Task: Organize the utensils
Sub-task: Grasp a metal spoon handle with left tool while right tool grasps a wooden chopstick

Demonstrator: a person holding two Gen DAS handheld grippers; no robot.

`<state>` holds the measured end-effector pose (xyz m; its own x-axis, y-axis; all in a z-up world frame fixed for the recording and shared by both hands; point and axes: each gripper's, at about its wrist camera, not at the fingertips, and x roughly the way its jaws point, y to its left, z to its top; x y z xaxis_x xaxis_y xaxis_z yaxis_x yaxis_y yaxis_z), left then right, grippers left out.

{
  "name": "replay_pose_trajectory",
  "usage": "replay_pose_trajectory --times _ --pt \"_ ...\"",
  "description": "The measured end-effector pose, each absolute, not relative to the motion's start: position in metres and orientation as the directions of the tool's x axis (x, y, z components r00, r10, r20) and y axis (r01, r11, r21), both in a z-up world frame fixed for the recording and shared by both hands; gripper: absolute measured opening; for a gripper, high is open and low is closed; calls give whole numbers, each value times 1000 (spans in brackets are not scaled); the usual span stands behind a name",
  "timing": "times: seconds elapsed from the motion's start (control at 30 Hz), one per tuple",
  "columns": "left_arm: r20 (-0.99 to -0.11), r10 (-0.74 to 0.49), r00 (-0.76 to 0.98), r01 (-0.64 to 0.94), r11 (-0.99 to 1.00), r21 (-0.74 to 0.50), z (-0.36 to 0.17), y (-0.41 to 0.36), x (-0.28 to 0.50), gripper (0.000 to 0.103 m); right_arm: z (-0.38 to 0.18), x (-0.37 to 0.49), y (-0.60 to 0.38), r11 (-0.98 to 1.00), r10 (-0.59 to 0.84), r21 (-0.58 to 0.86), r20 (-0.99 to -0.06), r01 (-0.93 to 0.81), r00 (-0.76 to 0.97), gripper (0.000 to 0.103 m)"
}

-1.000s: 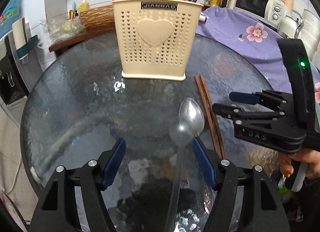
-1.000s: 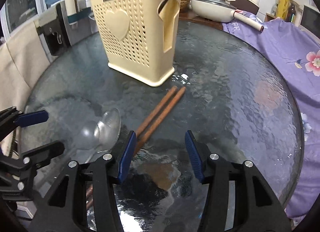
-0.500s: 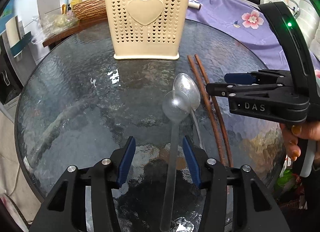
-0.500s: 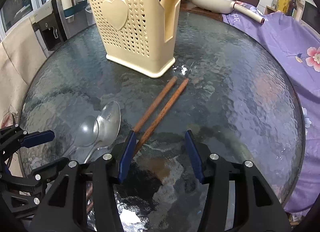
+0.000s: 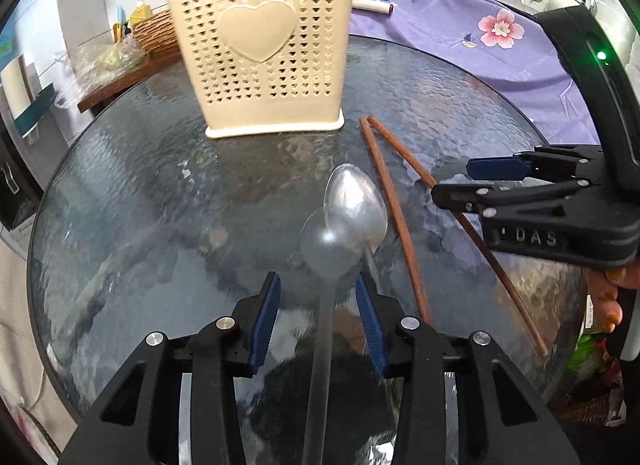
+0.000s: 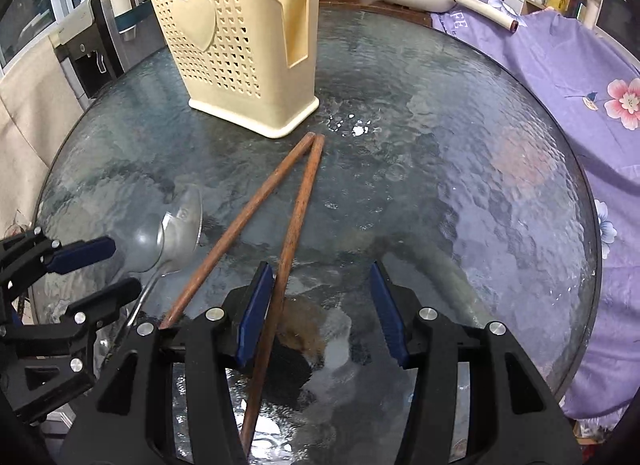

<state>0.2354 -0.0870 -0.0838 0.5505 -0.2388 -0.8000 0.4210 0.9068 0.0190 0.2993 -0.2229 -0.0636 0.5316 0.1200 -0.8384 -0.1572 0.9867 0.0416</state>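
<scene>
Spoons [image 5: 344,221], two stacked bowl on bowl, flat on glass counter [image 5: 140,205], handles running back between pads of left claw [image 5: 318,321]; jaws closing, narrow, not yet pressing. Right claw [image 6: 320,309] half wide, empty, one chopstick of pair [image 6: 288,225] touching its left pad. Farther off, cream caddy [image 6: 240,49] upright, a few brown sticks already poking from its top. Judged early: both spoons and chopsticks left to lift and drop in.
</scene>
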Motion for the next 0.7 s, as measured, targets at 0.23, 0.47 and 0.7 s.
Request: replay_pose_trajectory --times 0.23,0.47,0.7 --pt "-798 -234 556 420 907 25 -84 -98 247 37 -63 310 -222 989 110 37 -840 -147 531 51" --pt "-801 -227 553 410 912 25 -83 -102 252 35 -62 329 -214 990 104 36 -845 -138 525 44" --pt "-805 -235 545 393 919 -3 -82 -99 259 35 -60 351 -203 989 104 37 -857 -142 504 22"
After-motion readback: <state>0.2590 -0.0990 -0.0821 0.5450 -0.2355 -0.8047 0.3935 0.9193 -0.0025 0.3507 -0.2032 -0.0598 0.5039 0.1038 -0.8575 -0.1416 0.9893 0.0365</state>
